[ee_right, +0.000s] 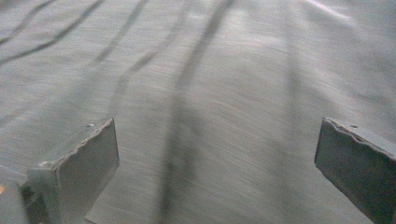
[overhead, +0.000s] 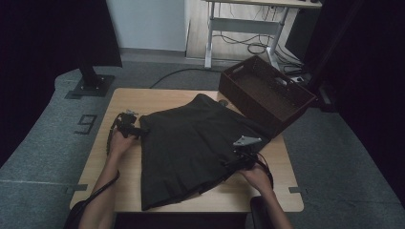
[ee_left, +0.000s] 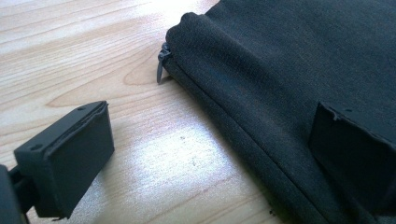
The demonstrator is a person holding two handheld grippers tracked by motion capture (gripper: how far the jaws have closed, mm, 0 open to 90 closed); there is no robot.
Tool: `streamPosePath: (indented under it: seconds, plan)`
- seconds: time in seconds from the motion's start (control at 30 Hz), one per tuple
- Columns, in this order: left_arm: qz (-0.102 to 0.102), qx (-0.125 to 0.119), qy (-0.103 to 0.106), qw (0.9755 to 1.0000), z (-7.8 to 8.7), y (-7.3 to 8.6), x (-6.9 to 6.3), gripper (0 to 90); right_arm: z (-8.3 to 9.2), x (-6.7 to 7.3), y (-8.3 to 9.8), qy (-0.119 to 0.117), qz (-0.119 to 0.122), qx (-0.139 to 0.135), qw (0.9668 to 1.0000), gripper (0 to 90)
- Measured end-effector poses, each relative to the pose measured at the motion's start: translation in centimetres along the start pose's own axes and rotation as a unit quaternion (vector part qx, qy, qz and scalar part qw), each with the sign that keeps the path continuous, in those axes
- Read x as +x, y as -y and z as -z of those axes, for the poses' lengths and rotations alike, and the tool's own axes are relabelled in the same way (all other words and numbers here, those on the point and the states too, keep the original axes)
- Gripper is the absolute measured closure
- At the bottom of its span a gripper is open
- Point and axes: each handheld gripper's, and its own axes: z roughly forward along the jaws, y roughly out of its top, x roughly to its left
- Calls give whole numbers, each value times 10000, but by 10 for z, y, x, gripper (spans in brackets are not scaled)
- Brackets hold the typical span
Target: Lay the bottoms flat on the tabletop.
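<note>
Dark pleated skirt [overhead: 191,148], spread flat

Basket [overhead: 267,93] blocks table's [overhead: 125,100] far-right corner.

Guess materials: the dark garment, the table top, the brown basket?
Garment: woven cloth, matte black; fine weave and pleat lines in both gripper views, small metal-looking zip pull at its edge. Table top: light wood or wood-look laminate, smooth with slight sheen; grain and glare by the left claw. Basket: looks woven, wicker or plastic imitation; texture too small to settle.
</note>
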Motion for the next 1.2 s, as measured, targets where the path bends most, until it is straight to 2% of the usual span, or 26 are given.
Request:
streamPosePath:
  seconds: [0.13,0.3,0.43,0.57,0.83,0.97,1.2]
  plan:
    - [0,-1,2,10000,0,0,0,0,-11,23,-9,-287,155,0,9995,5]
    - [6,-4,2,10000,0,0,0,0,-22,51,-18,-586,453,62,9972,18]
    - [-16,1,12,10000,1,1,-1,0,-31,73,-26,-856,694,110,9938,23]
    - [-11,-8,7,10000,1,1,-1,0,-39,91,-33,-1148,760,81,9904,32]
    - [30,-16,-24,10000,1,1,-2,0,-57,134,-40,-1657,1137,220,9793,39]
    - [39,-4,-32,10000,1,1,-2,0,-68,158,-40,-1920,1372,355,9711,42]
    - [55,-5,-41,10000,1,1,-3,0,-82,184,-38,-2234,1563,485,9609,40]
